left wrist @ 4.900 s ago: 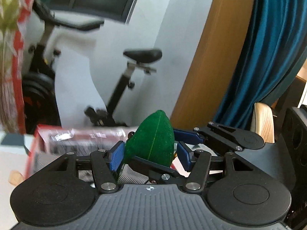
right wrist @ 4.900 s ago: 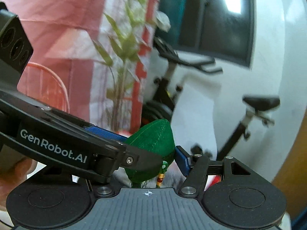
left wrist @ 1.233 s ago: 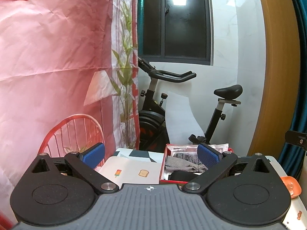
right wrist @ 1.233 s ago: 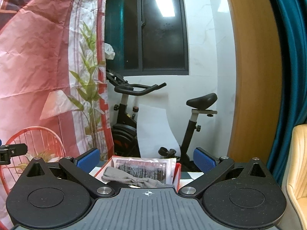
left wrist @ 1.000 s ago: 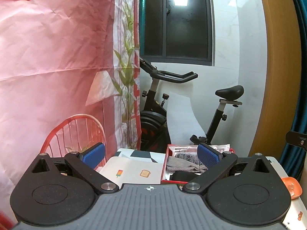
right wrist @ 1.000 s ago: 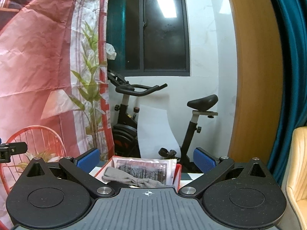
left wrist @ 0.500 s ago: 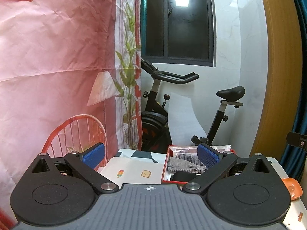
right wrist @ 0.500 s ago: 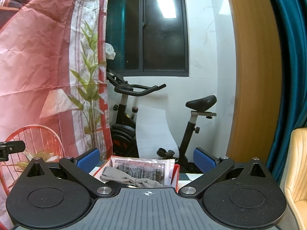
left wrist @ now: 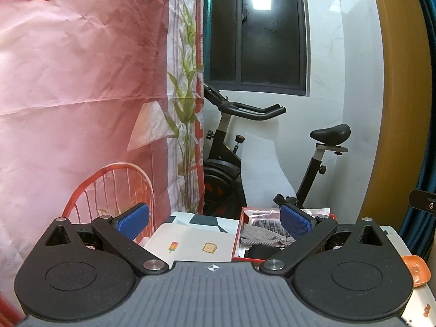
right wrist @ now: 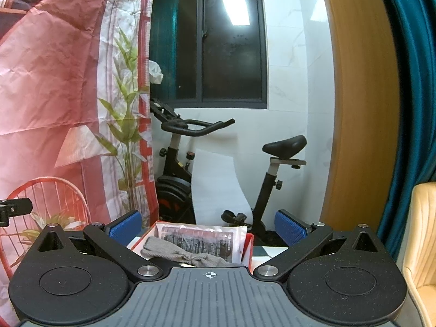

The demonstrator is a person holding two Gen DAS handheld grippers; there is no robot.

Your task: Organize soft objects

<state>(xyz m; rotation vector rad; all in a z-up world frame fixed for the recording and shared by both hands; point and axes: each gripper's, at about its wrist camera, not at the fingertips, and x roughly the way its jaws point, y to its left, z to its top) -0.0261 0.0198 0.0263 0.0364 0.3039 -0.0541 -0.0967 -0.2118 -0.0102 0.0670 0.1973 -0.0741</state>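
Beyond both grippers, a red box [right wrist: 246,248] sits on the table as the landmark: inside it lie a crumpled grey cloth [right wrist: 179,254] and, behind that, a printed plastic packet [right wrist: 199,238]. The left gripper [left wrist: 215,219] hovers with its blue-padded fingers [left wrist: 133,219] spread wide and empty, the box just right of its centre line. The right gripper [right wrist: 208,226] is equally wide and empty, with the box between its fingers. Left of the box lies a white mat [left wrist: 190,245] with small food pictures; behind it stands an exercise bike [right wrist: 207,174].
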